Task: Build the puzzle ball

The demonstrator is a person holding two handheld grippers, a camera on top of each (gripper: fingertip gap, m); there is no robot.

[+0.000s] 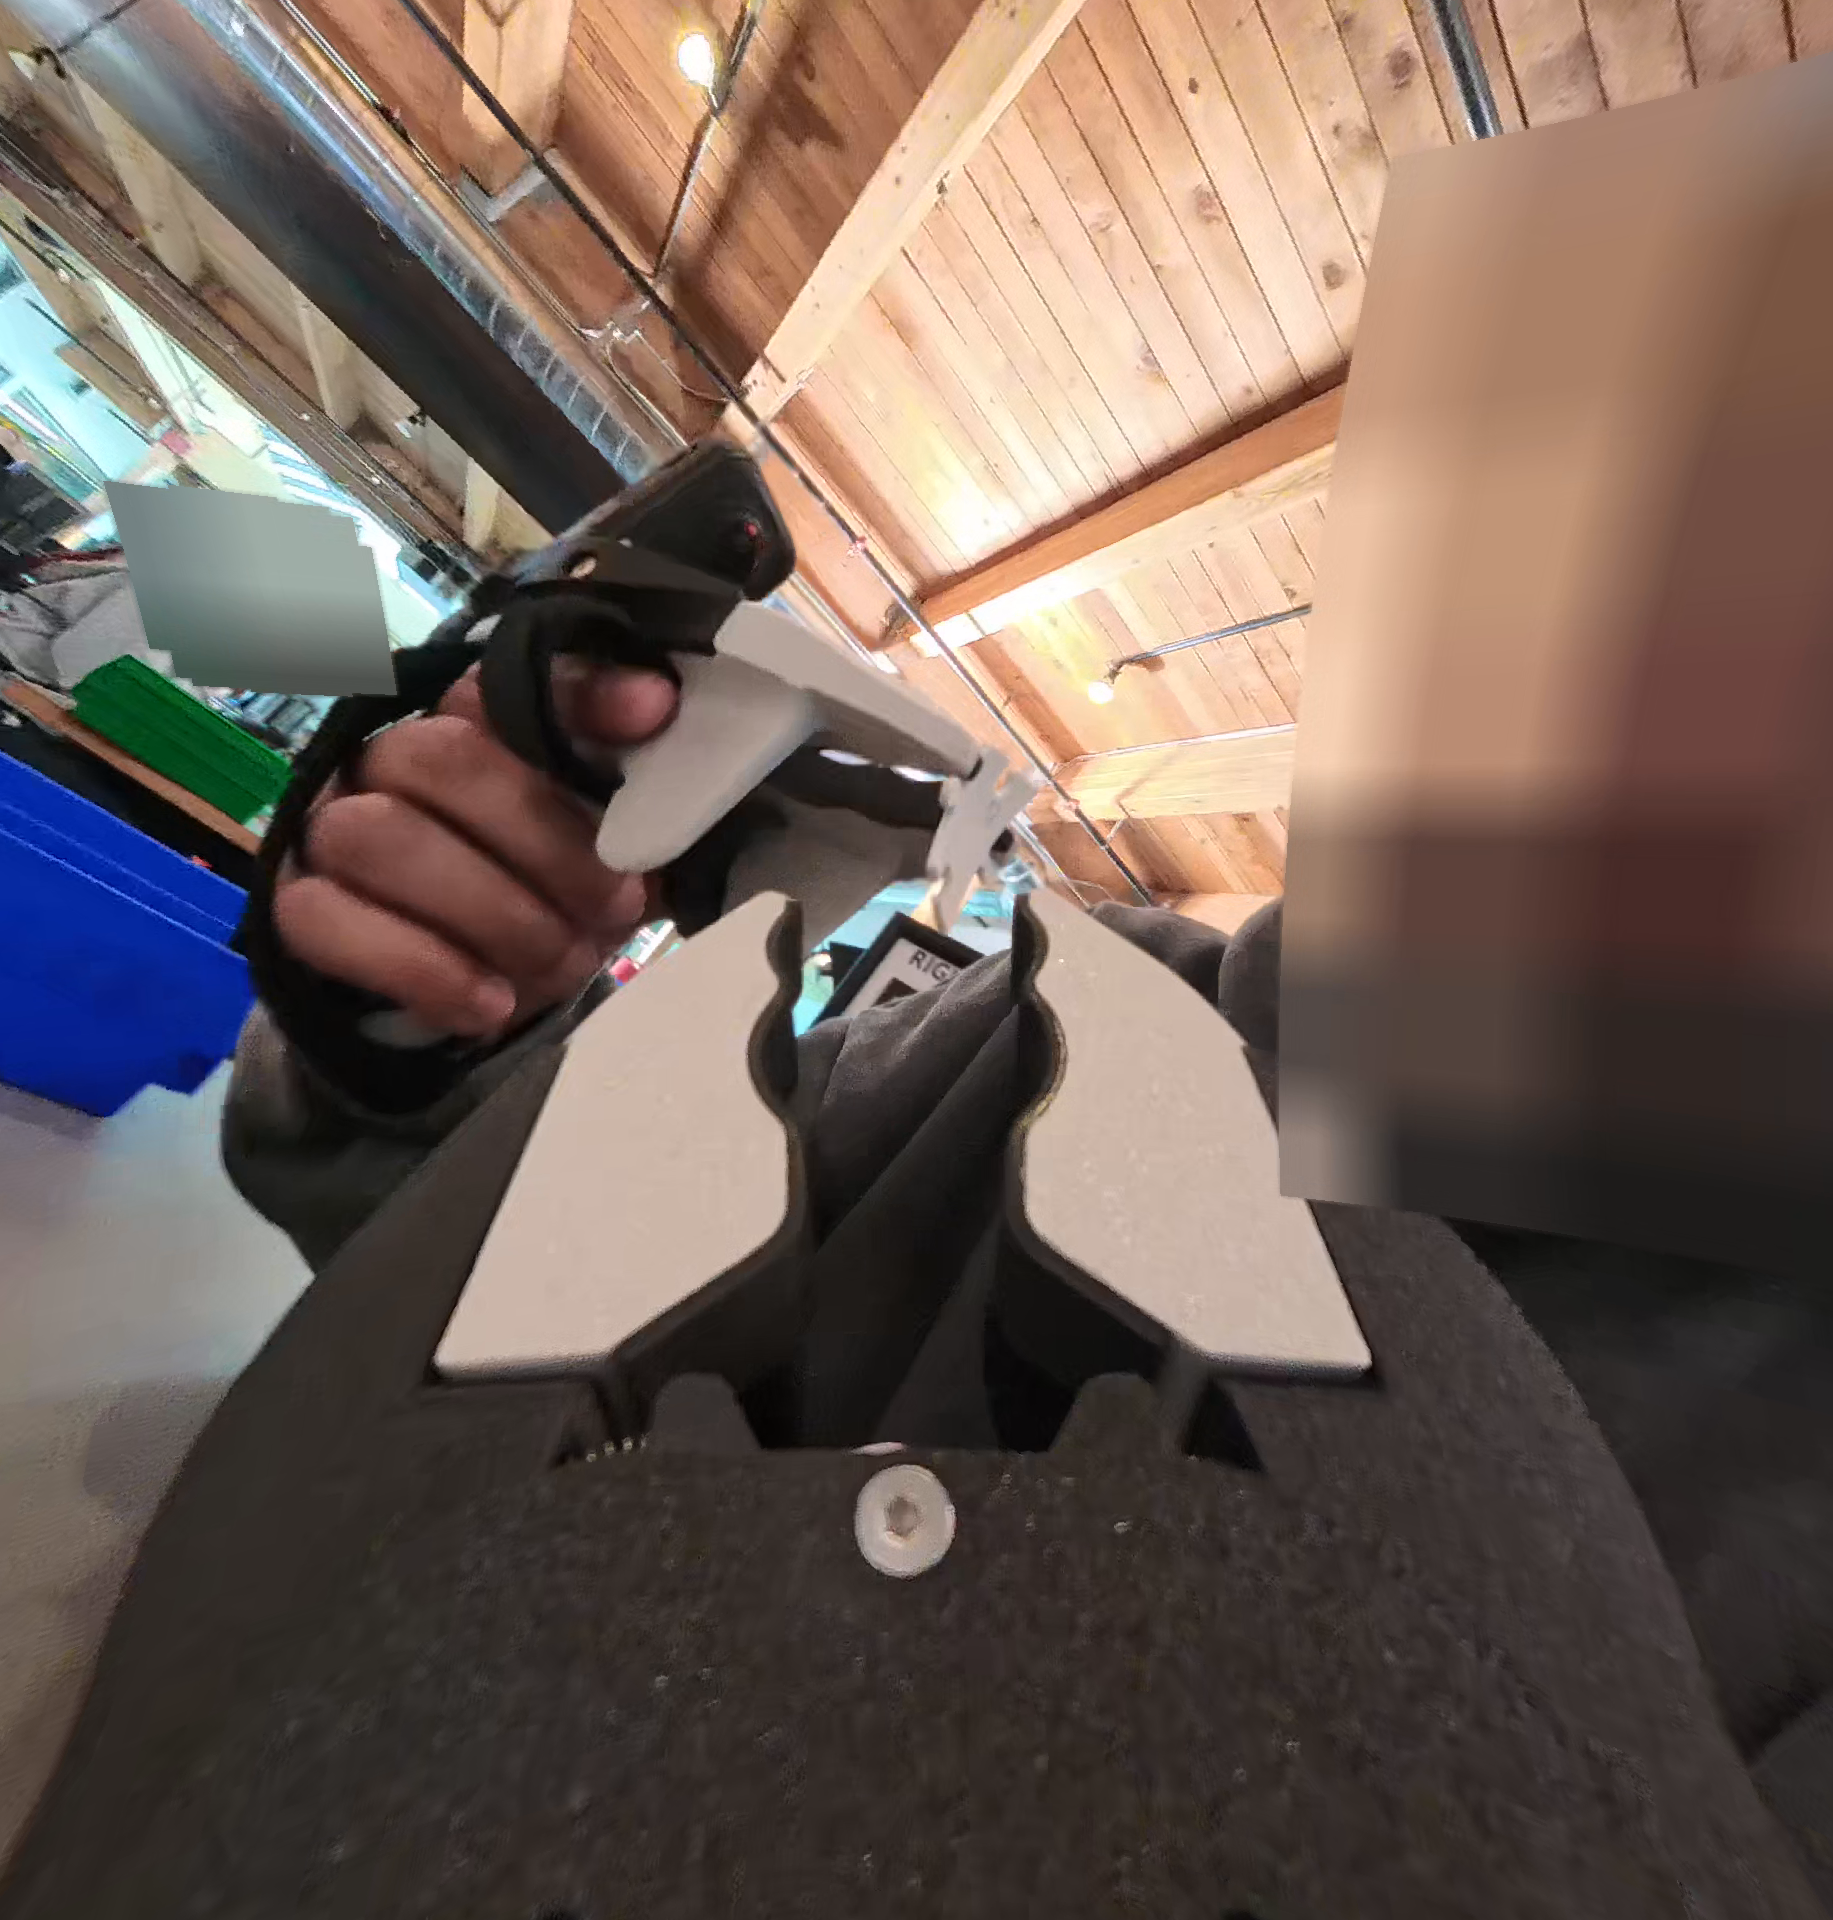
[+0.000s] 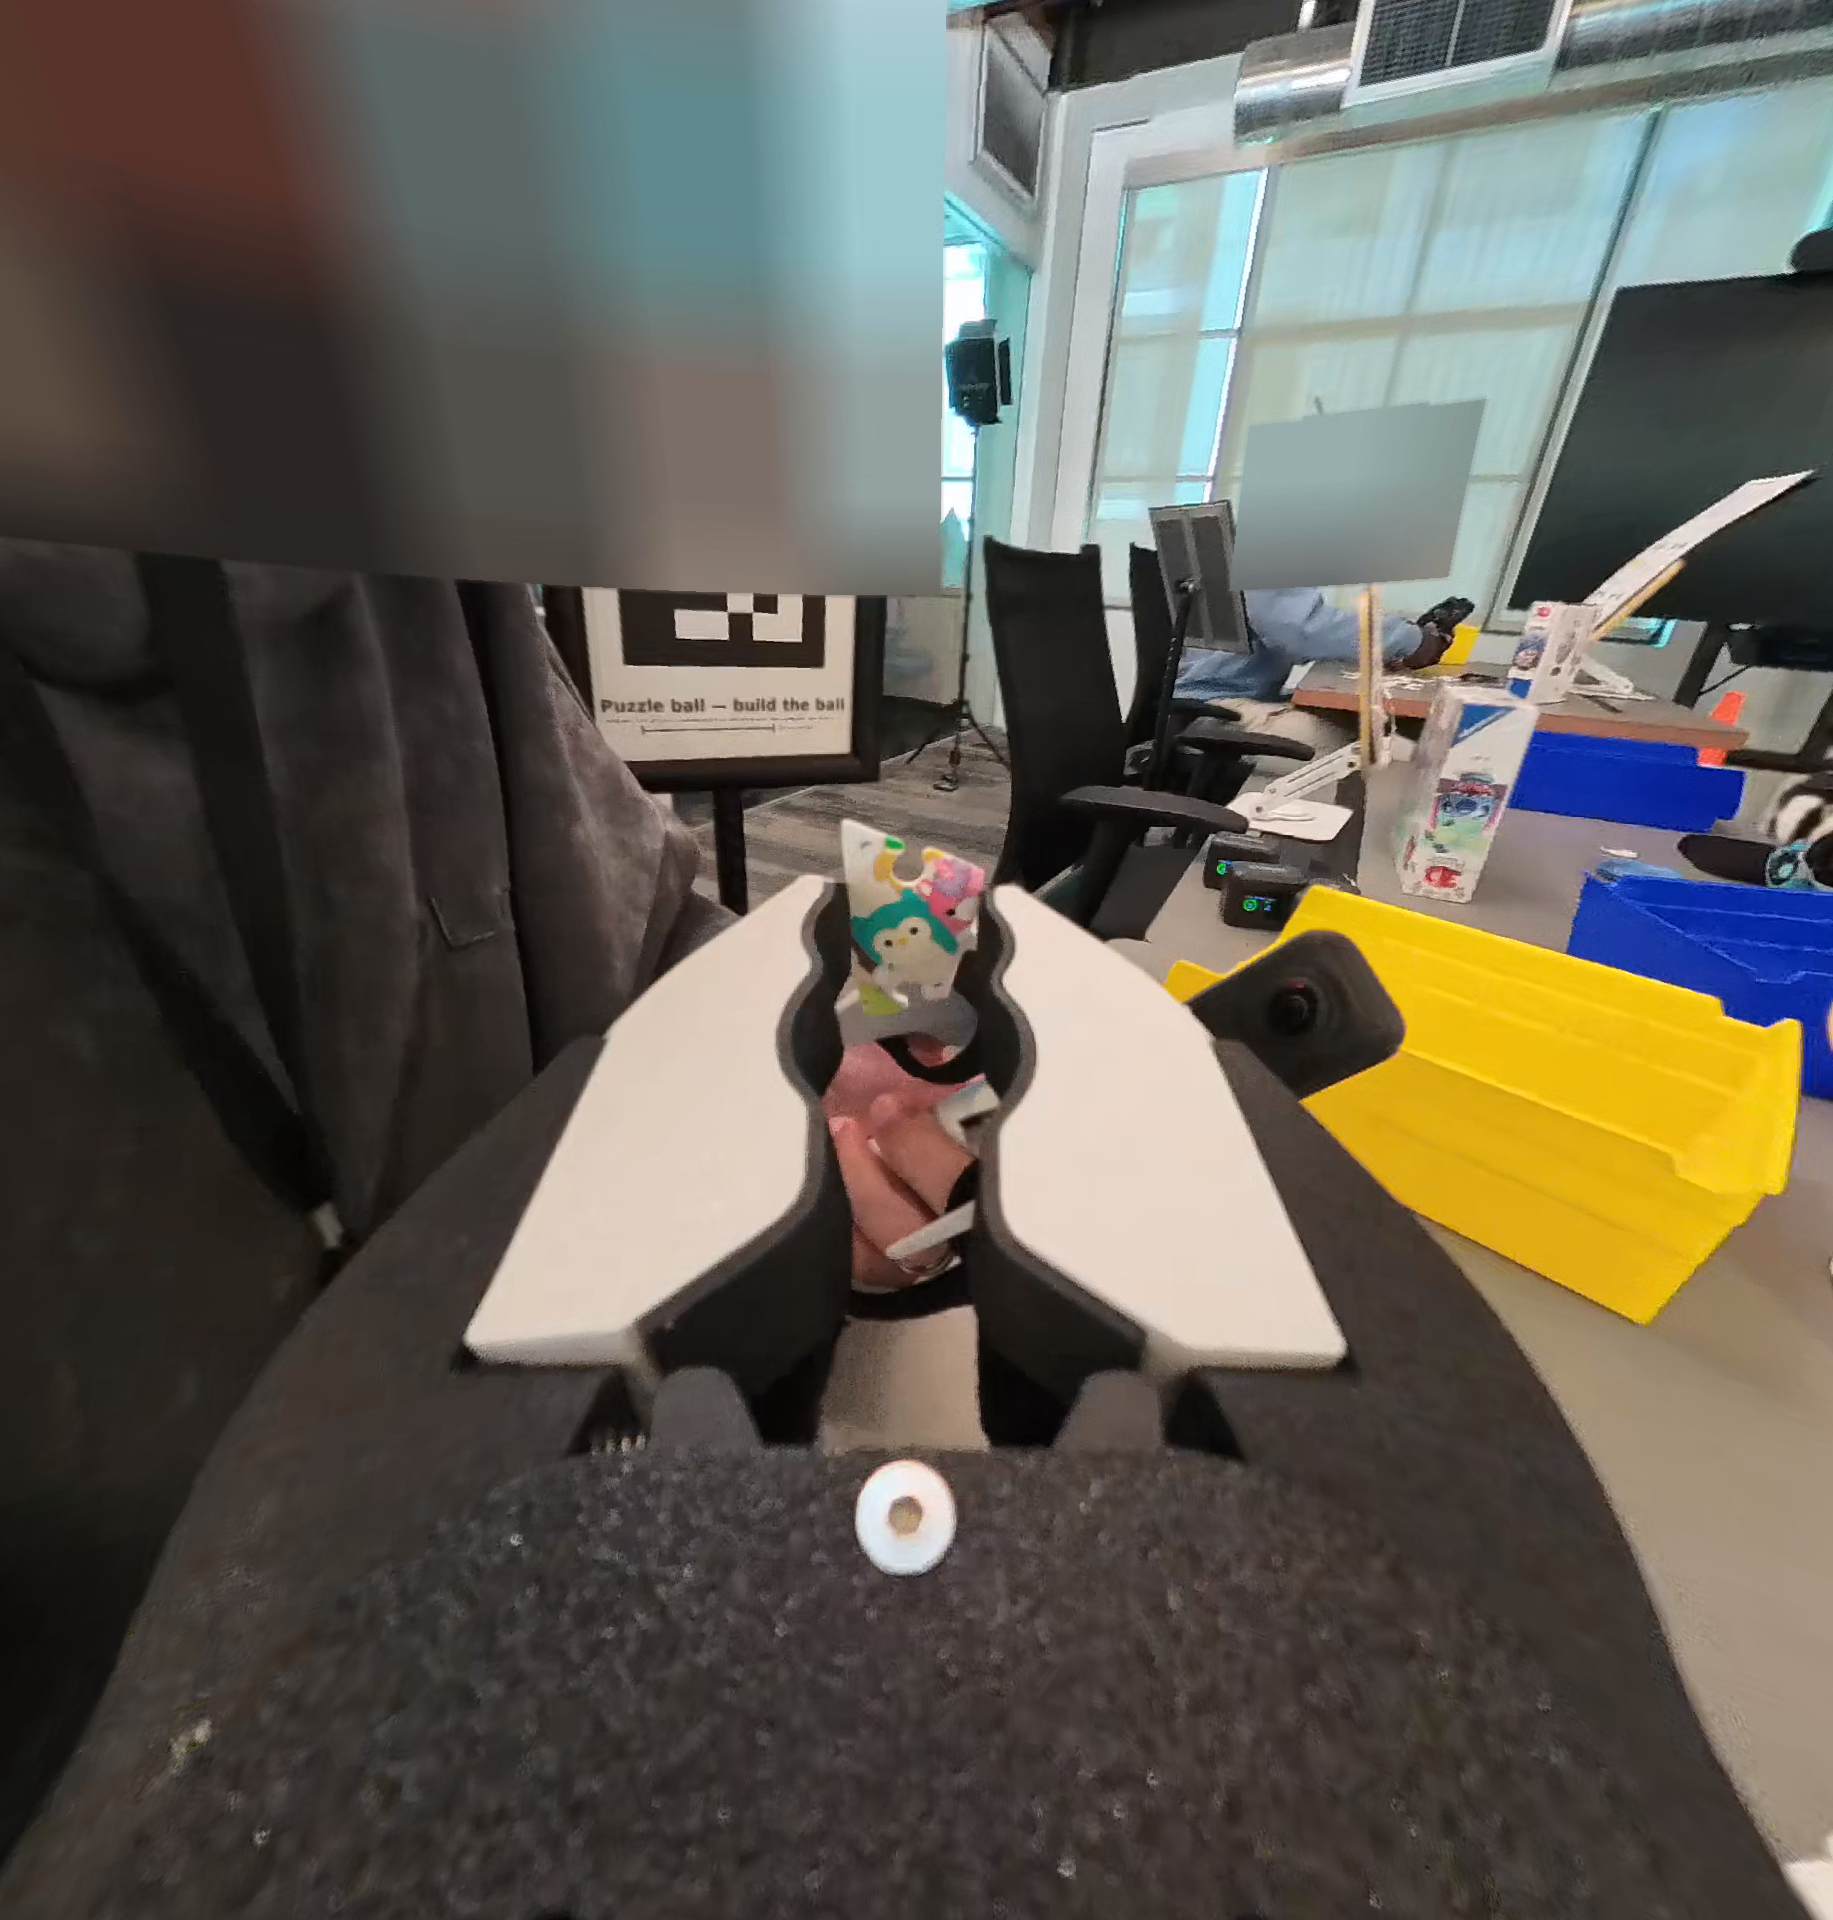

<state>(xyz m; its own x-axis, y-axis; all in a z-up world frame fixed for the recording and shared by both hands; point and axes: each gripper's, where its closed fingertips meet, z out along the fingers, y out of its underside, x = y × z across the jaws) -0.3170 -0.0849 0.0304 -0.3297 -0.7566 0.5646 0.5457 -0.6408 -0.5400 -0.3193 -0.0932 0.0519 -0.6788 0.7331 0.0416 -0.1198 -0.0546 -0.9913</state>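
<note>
Right, right gripper (image 2: pixel 907 935) pinches one puzzle piece (image 2: pixel 907 930) at its tips, left gripper (image 1: pixel 907 925) gapes empty below it; steady the piece, don't lose grip before mating.

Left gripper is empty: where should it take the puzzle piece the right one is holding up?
Probably the free top of the puzzle piece, coming from above. The right gripper clamps its lower half; the pointed tip and knobbed edge stick up beyond the fingers. The left gripper is open.
</note>
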